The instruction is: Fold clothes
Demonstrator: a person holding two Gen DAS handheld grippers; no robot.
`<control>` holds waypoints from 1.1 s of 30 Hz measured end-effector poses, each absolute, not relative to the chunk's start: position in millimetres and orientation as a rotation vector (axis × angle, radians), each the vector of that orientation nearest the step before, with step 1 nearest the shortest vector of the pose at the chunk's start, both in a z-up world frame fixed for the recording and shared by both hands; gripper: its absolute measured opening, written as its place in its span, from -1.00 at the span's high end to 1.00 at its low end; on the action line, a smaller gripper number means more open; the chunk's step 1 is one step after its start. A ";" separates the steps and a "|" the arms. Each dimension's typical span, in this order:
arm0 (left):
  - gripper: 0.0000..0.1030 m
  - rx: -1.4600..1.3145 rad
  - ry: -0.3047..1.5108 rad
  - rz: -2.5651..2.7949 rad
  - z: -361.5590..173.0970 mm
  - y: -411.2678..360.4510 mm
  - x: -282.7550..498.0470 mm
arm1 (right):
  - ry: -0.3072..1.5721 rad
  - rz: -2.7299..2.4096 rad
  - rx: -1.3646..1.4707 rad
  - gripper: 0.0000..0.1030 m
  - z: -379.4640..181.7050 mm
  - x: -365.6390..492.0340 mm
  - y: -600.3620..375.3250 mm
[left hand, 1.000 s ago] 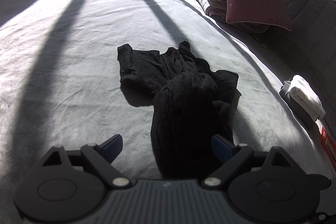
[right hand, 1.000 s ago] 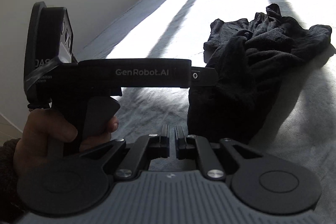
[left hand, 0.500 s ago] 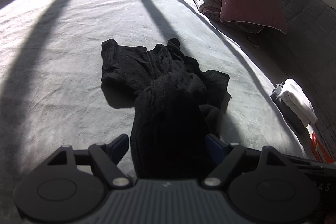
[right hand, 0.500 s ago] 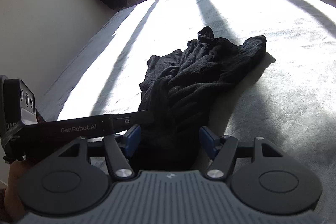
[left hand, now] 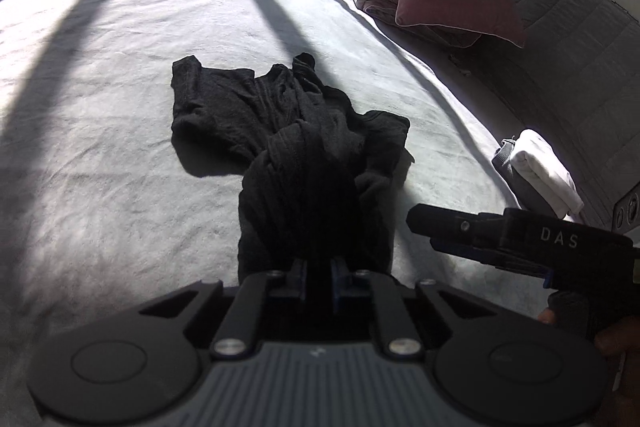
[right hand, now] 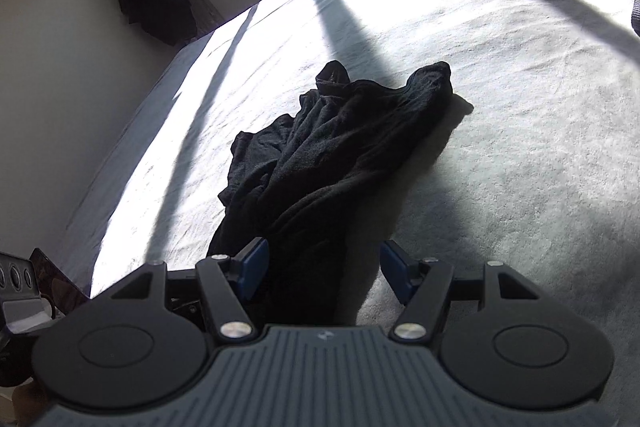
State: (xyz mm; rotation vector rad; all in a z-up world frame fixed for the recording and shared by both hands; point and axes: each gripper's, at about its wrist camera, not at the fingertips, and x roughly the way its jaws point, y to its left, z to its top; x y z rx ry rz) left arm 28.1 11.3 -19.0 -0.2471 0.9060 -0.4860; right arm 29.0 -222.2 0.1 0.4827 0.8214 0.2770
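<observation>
Black garment (left hand: 304, 163): left gripper (left hand: 318, 273) has just closed, seemingly pinching it; right gripper (right hand: 320, 269) open astride.

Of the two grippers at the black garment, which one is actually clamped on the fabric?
The left gripper: its jaws have just closed on the near end of the black garment. The right gripper stands open, fabric loose between its blue pads.

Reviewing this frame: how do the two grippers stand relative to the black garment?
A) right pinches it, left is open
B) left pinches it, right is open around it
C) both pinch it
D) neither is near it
B: the left gripper has just closed on the black garment's near edge, while the right gripper stands open with cloth between its blue pads.
</observation>
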 end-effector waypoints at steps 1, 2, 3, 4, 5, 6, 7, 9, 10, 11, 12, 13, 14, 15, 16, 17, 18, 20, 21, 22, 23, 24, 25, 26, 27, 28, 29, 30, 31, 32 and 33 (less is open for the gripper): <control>0.81 -0.236 0.908 -0.500 -18.4 11.3 24.5 | 0.821 0.277 0.484 -0.28 0.5 29.0 -222.6; 0.81 -0.226 0.914 -0.520 -18.2 11.0 20.8 | 0.820 0.278 0.487 -0.28 1.0 29.2 -223.2; 0.81 -0.222 0.920 -0.537 -18.4 11.4 17.2 | 0.818 0.280 0.490 -0.28 1.6 28.8 -223.9; 0.81 -0.220 0.927 -0.557 -18.7 12.2 12.7 | 0.816 0.281 0.495 -0.28 2.3 28.6 -224.7; 0.81 -0.216 0.932 -0.575 -19.2 13.0 8.4 | 0.813 0.281 0.498 -0.28 2.9 27.9 -225.1; 0.81 -0.208 0.934 -0.590 -19.8 13.5 4.2 | 0.811 0.282 0.502 -0.28 3.0 27.4 -225.2; 0.82 -0.201 0.939 -0.604 -20.2 14.3 -0.2 | 0.811 0.284 0.507 -0.28 2.8 27.3 -224.7; 0.82 -0.195 0.949 -0.637 -20.0 16.4 -8.0 | 0.815 0.291 0.518 -0.28 1.8 27.6 -223.6; 0.82 -0.194 0.956 -0.661 -19.0 17.8 -12.8 | 0.818 0.295 0.524 -0.28 1.2 27.7 -223.0; 0.82 -0.192 0.961 -0.684 -17.4 18.8 -17.5 | 0.820 0.300 0.531 -0.28 0.5 27.9 -222.1; 0.82 -0.187 0.963 -0.707 -15.7 19.4 -22.4 | 0.823 0.300 0.536 -0.28 -0.4 28.4 -221.0; 0.82 -0.178 0.963 -0.733 -13.4 19.7 -28.6 | 0.826 0.298 0.541 -0.28 -1.2 29.2 -220.3; 0.82 -0.168 0.963 -0.758 -11.3 19.6 -34.3 | 0.828 0.294 0.546 -0.28 -2.1 30.1 -220.1; 0.82 -0.155 0.964 -0.782 -9.7 19.2 -39.3 | 0.829 0.287 0.550 -0.28 -2.9 31.1 -220.6; 0.82 -0.144 0.965 -0.805 -8.5 18.7 -43.1 | 0.829 0.275 0.555 -0.28 -3.8 32.4 -222.1; 0.82 -0.133 0.967 -0.828 -7.4 18.2 -47.0 | 0.830 0.263 0.559 -0.28 -4.7 33.7 -223.6; 0.82 -0.118 0.968 -0.851 -6.4 17.6 -50.8 | 0.830 0.251 0.565 -0.28 -5.8 35.0 -225.7; 0.81 -0.083 0.970 -0.874 -7.0 16.8 -55.1 | 0.831 0.225 0.581 -0.28 -8.6 38.1 -230.6; 0.79 -0.070 0.973 -0.878 -8.1 16.9 -55.7 | 0.833 0.213 0.588 -0.28 -10.1 39.4 -232.5; 0.78 -0.066 0.978 -0.875 -9.8 18.2 -54.6 | 0.835 0.200 0.597 -0.28 -12.4 40.8 -235.1; 0.73 -0.073 0.981 -0.870 -10.9 20.7 -52.7 | 0.836 0.188 0.607 -0.28 -14.9 42.0 -237.7; 0.66 -0.082 0.983 -0.866 -11.1 23.6 -51.1 | 0.836 0.180 0.613 -0.28 -16.9 43.4 -238.5; 0.56 -0.095 0.980 -0.862 -9.4 27.2 -49.9 | 0.837 0.170 0.620 -0.28 -19.7 45.1 -238.9; 0.32 -0.109 0.977 -0.858 -7.7 30.7 -48.6 | 0.838 0.163 0.628 -0.21 -22.5 46.6 -239.0; 0.07 -0.126 0.968 -0.852 -5.4 34.3 -46.5 | 0.838 0.162 0.635 -0.14 -24.9 48.0 -238.5; -0.01 -0.148 0.954 -0.843 -1.8 39.2 -43.7 | 0.839 0.167 0.644 0.11 -27.7 49.2 -237.3; -0.11 -0.165 0.938 -0.833 1.8 43.6 -41.9 | 0.842 0.177 0.657 0.47 -30.9 50.1 -235.1; -0.17 -0.180 0.922 -0.822 5.1 47.5 -40.7 | 0.842 0.190 0.670 0.64 -32.3 50.3 -233.3; -0.20 -0.196 0.906 -0.808 7.0 50.3 -38.7 | 0.838 0.205 0.682 0.81 -31.9 49.3 -231.4; -0.31 -0.214 0.893 -0.790 8.6 54.0 -36.7 | 0.833 0.221 0.694 0.85 -31.5 48.2 -229.6; -0.45 -0.242 0.879 -0.766 10.0 59.5 -33.9 | 0.825 0.243 0.702 0.87 -29.6 46.4 -226.9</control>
